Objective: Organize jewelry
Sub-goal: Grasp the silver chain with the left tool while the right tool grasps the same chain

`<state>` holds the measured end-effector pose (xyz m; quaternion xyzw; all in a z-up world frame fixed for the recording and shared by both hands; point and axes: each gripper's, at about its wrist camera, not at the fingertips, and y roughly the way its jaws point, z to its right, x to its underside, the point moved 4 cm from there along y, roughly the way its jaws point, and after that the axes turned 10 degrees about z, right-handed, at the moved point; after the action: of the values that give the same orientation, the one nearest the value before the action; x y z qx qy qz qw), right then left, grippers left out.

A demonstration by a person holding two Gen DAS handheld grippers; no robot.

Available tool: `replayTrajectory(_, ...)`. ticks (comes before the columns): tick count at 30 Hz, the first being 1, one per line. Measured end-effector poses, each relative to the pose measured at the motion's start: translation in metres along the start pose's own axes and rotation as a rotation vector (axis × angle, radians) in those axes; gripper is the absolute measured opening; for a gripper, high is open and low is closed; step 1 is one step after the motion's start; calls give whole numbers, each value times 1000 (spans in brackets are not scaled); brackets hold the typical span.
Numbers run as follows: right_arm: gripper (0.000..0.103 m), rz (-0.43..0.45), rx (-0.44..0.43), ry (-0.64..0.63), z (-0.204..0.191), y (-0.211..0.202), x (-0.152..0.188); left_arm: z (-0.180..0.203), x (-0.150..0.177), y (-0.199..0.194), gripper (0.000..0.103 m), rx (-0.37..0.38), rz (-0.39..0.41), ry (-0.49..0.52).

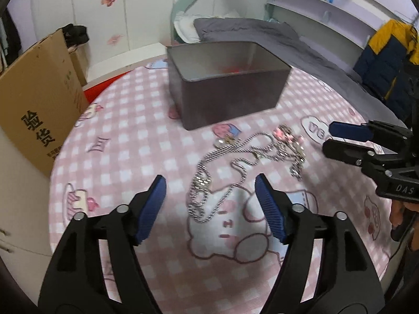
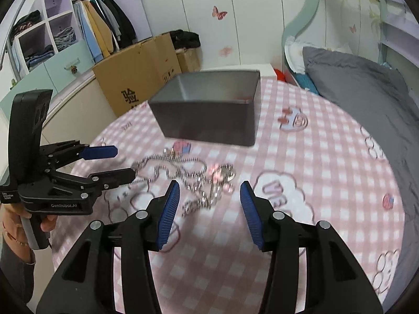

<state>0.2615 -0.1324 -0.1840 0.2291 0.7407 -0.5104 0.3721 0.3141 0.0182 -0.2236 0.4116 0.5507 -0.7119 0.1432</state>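
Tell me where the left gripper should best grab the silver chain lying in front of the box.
Probably the doubled near loop of the silver chain. It lies flat on the checked blanket, clear of the tangle with the pink charm. Bring the open left gripper from above, jaws straddling both strands.

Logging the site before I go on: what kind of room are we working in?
Most likely a bedroom. A bed with grey bedding stands beside the pink checked work surface, clothes hang in an open wardrobe, and butterfly stickers decorate the wall.
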Motion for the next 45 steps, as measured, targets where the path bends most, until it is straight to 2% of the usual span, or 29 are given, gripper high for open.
replayTrajectory(7, 46, -9, -3, 15, 3, 1, 4, 6, 8, 23, 72, -43, -45, 36)
replayTrajectory(9, 47, -11, -1, 13, 4, 2, 5, 2, 7, 28, 72, -59, -31, 23)
replayTrajectory(10, 47, -13, 0, 14, 5, 3, 6, 1, 6, 28, 67, -64, -26, 18)
replayTrajectory(11, 47, -15, 0, 15, 6, 4, 6, 1, 5, 27, 51, -67, -22, 19)
replayTrajectory(12, 47, -17, 1, 15, 7, 5, 6, 1, 4, 26, 43, -63, -18, 21)
replayTrajectory(13, 47, -17, 3, 15, 8, 6, 6, -1, 4, 25, 27, -48, -17, 18)
replayTrajectory(14, 47, -18, 3, 15, 8, 7, 6, -3, 4, 24, 20, -46, -18, 11)
replayTrajectory(16, 47, -19, -1, 19, 9, 9, 6, -11, 5, 20, 14, -51, -12, -19)
replayTrajectory(20, 47, -21, -6, 4, 4, 12, 6, -22, 9, 10, 14, -91, 9, -49)
replayTrajectory(28, 47, -22, -27, -69, -14, 16, 3, -44, 2, -31, 14, -79, 99, -130)
replayTrajectory(31, 47, -28, -38, -114, -25, 18, 3, -48, 0, -41, 14, -64, 117, -149)
replayTrajectory(37, 47, -54, -81, -190, -56, 33, 5, -45, -6, -59, 14, 14, 159, -193)
replayTrajectory(40, 58, -56, -110, -254, -79, 43, 5, -42, -10, -67, 14, 40, 177, -197)
replayTrajectory(43, 58, -65, -138, -325, -101, 58, 5, -38, -13, -73, 14, 53, 192, -195)
replayTrajectory(45, 58, -55, -111, -363, -108, 69, 2, -36, -15, -76, 14, 62, 198, -190)
